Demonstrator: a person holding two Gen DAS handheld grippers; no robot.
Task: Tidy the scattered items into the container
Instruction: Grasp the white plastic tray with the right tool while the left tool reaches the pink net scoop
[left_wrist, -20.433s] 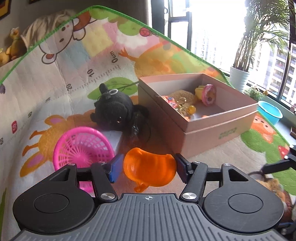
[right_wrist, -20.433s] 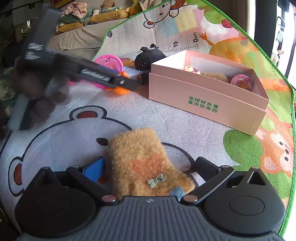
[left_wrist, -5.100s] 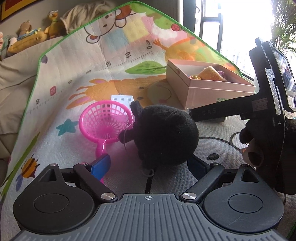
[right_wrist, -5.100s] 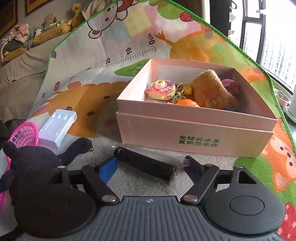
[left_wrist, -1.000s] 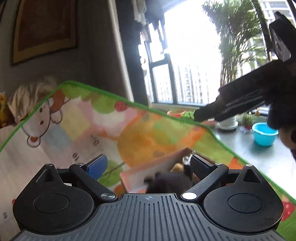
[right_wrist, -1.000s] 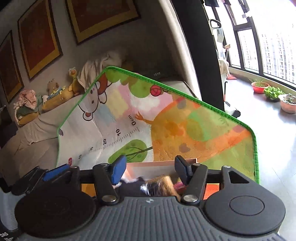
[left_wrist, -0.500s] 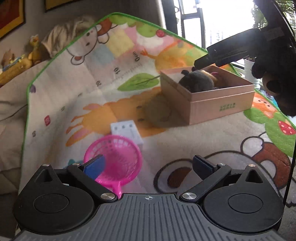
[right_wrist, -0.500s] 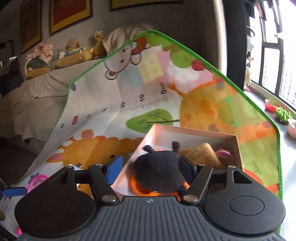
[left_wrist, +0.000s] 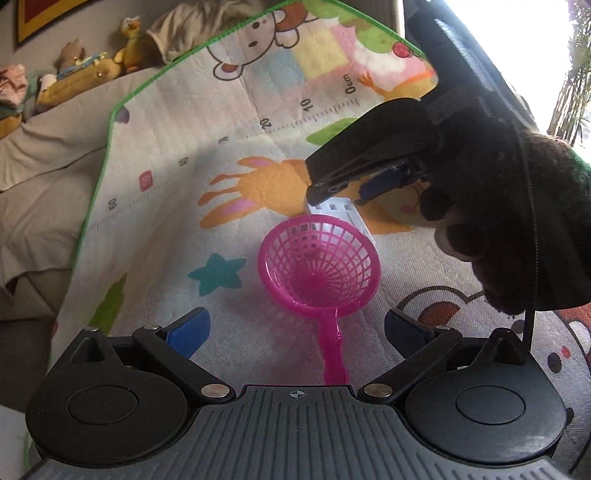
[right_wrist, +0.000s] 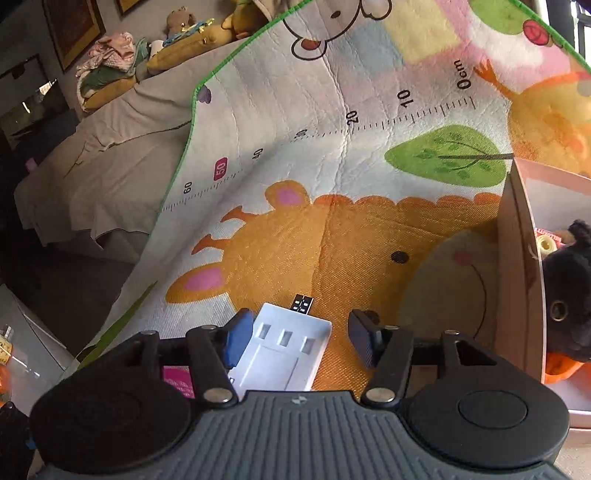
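Where rt gripper (left_wrist: 373, 184) overlaps, white charger (left_wrist: 341, 210) half hidden

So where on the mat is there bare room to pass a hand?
Free: the mat left of the pink strainer, past the teal star, and the stretch toward the ruler print. Crowded: around the white box and the pink carton.

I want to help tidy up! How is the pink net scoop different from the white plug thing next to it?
The pink net scoop is round, full of holes, with a long handle; the white plug thing is a flat, solid block with a dark tip. The scoop lies between the wide-open left gripper; the plug lies between the right gripper, whose jaws are closing but not yet pressing it. Both still lie on the play mat, outside the box.
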